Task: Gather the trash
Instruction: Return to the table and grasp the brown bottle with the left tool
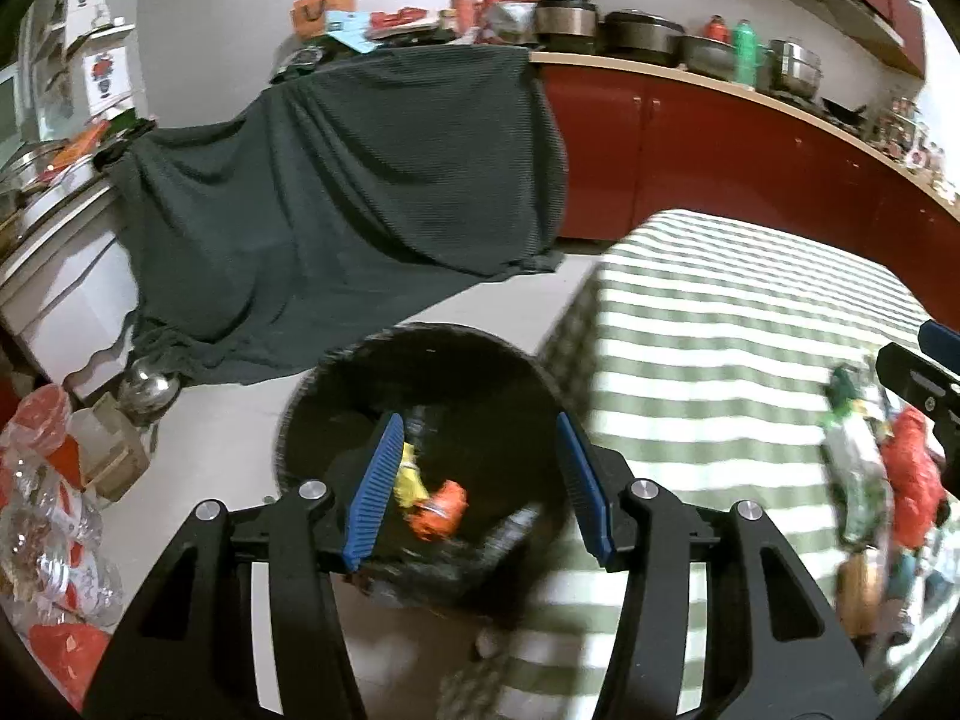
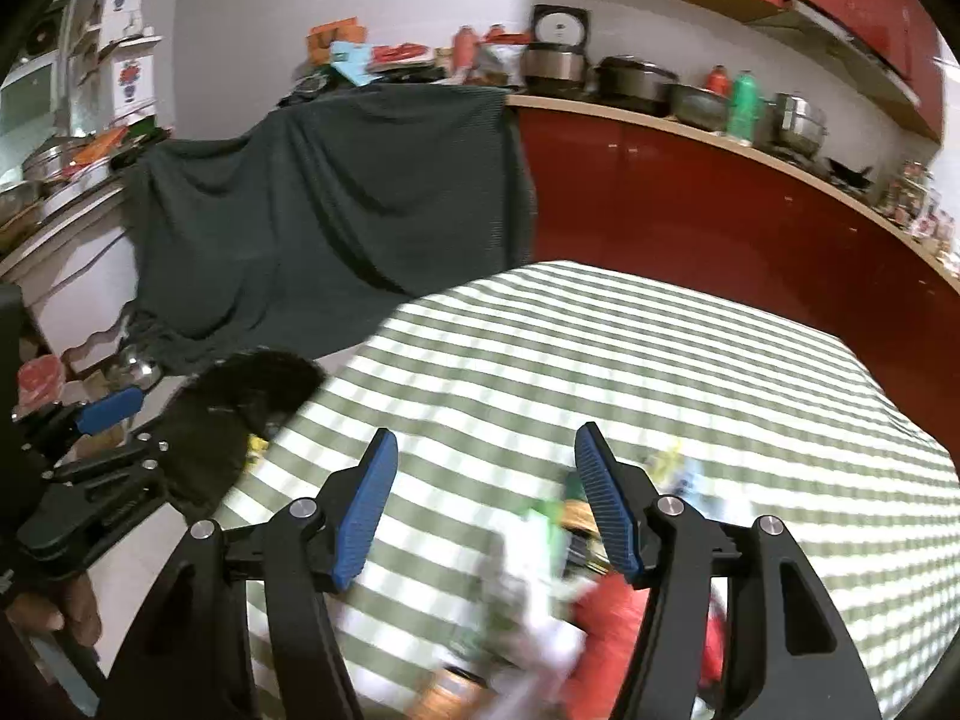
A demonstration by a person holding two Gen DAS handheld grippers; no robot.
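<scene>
Two tongs in view, both with jaws spread and nothing between the pads. My left tongs [image 1: 477, 483] hang over the black bin [image 1: 420, 354] standing on the floor just beside the edge of the worktop [image 1: 720, 324], which wears a green-and-white striped cloth. Inside the bin I see a yellow wrapper [image 1: 409, 480] and an orange wrapper [image 1: 441, 510] lying next to each other at the bottom, plus some dark stuff I can't make out. My right tongs [image 2: 486, 501] sit above the worktop near its front, over the remaining trash pile [image 2: 558, 588]: a red packet [image 2: 606, 618], a white-and-green wrapper [image 2: 528, 552] and a brownish round item [image 2: 453, 690] near the bottom edge, all motion-blurred, so no finer detail. From the left wrist view the same pile [image 1: 870, 480] shows at the far right of the worktop. Behind, a dark green cloth [image 1: 336, 204] drapes over furniture beside red cabinets [image 1: 690, 156].
</scene>
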